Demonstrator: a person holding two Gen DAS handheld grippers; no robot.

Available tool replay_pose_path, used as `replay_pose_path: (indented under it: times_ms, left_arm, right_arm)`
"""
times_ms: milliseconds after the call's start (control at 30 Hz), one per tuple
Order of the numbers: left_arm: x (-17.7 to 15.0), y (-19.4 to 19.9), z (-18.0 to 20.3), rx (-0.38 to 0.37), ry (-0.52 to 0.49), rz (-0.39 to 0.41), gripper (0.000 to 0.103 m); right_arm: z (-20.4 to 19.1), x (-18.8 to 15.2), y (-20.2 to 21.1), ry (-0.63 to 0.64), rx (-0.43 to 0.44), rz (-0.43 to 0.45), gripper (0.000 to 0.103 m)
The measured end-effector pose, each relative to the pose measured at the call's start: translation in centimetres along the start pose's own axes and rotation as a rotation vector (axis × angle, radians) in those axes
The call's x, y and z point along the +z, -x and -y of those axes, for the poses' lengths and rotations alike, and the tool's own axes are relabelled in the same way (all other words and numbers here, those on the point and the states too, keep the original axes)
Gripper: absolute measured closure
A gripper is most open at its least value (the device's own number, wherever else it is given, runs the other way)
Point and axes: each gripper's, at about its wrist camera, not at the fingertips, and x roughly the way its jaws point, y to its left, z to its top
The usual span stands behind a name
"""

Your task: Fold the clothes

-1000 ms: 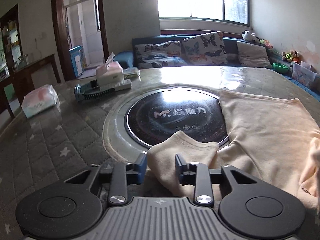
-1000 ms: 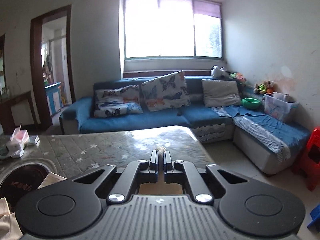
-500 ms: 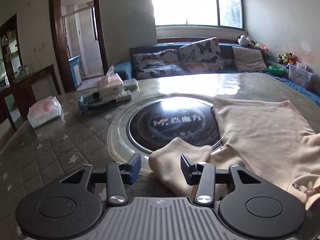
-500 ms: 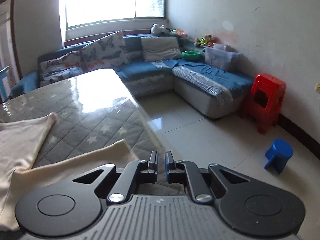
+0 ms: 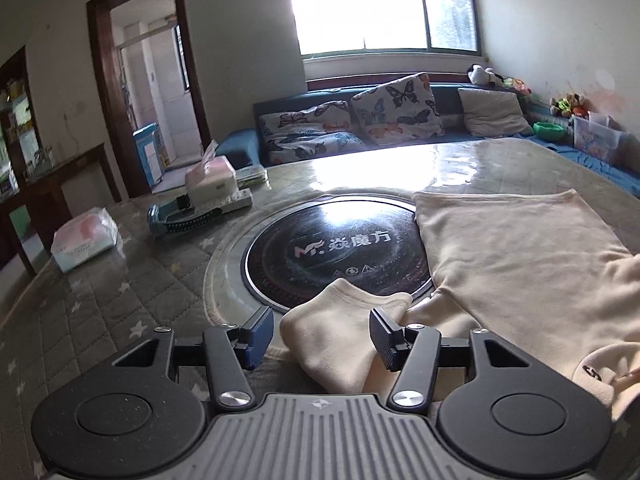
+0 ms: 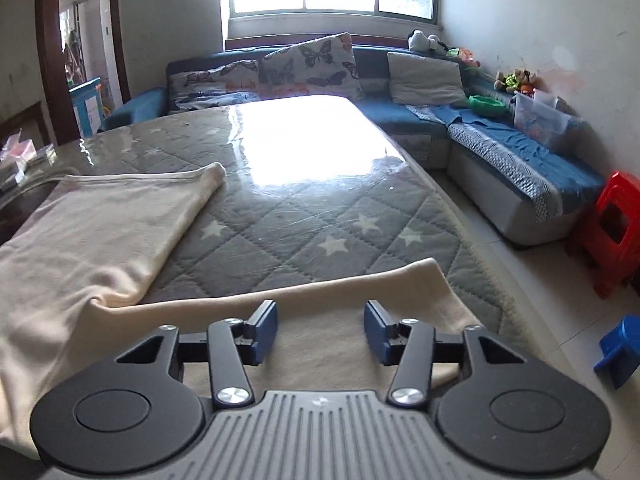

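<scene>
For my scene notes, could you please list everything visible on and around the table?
garment: one, cream, spread on table
sleeve: one, cream, between left jaws, ungripped
table: one, grey starred cover
hotplate: one, black, table centre
tissue box: one, white, far left
tissue pack: one, white-pink, left edge
sofa: one, blue, under window
stool: one, red, floor right
left gripper: black, jaws opening
right gripper: black, jaws opening over cream cloth

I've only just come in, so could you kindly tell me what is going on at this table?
A person is folding a cream garment spread on the quilted table cover, holding a tool in each hand. The left tool is opening over the left sleeve cuff, its pads clear of the cloth. The right tool is opening above the right sleeve. Neither grips anything.
</scene>
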Motion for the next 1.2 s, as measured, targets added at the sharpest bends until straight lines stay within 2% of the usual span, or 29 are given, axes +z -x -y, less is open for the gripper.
replay_pose_path:
  times_ms: [133,200,267,300,400,433,500,600,700,800,867,1067,1167,1200]
  left_arm:
    - [0.3,-1.7,1.5,-0.063,-0.059,0.001,0.048]
    - [0.2,-2.9,2.2,-0.081,-0.096,-0.017,0.048]
    - [-0.1,-4.1,2.7,-0.089,-0.133,-0.045,0.052]
    - [-0.3,-4.5,2.7,-0.102,-0.147,-0.054,0.055]
    - [-0.9,-5.2,2.4,-0.071,-0.171,-0.067,0.079]
    - [-0.9,-5.2,1.8,-0.068,-0.141,-0.06,0.086]
    - [-0.7,-5.0,0.5,-0.052,-0.073,-0.039,0.093]
    - [-0.1,-4.4,-2.3,0.034,0.067,0.0,0.096]
    - [-0.2,-4.1,-5.8,0.121,0.237,0.004,0.096]
    - [-1.1,-3.7,-8.4,0.174,0.335,-0.007,0.096]
    - [-1.8,-3.8,-9.6,0.188,0.373,-0.04,0.095]
    - [-3.3,-4.2,-10.6,0.203,0.381,-0.102,0.093]
    - [-2.9,-4.4,-10.3,0.17,0.365,-0.09,0.084]
    - [-2.7,-4.7,-10.1,0.159,0.357,-0.088,0.069]
  right_arm:
    - [1.8,0.5,-0.5,-0.071,-0.055,-0.016,0.049]
    - [2.3,0.6,-0.6,-0.067,-0.074,-0.021,0.049]
    - [2.5,1.1,-0.5,-0.04,-0.101,-0.034,0.049]
    - [2.4,1.3,-0.4,-0.03,-0.111,-0.038,0.049]
    - [1.7,2.6,0.2,0.002,-0.098,-0.024,0.049]
    - [1.2,3.2,0.4,0.018,-0.074,-0.015,0.049]
    - [0.2,4.1,0.6,0.043,-0.033,-0.008,0.049]
    - [-2.7,5.5,0.4,0.115,0.038,-0.001,0.049]
    - [-6.1,6.9,-0.7,0.193,0.107,0.0,0.048]
    - [-8.7,7.8,-2.1,0.242,0.153,-0.015,0.047]
    - [-10.4,8.3,-3.8,0.277,0.166,-0.036,0.047]
    - [-13.1,8.8,-7.4,0.298,0.186,-0.084,0.046]
    - [-13.2,9.7,-8.8,0.254,0.198,-0.094,0.045]
    - [-13.2,10.0,-9.3,0.237,0.202,-0.098,0.043]
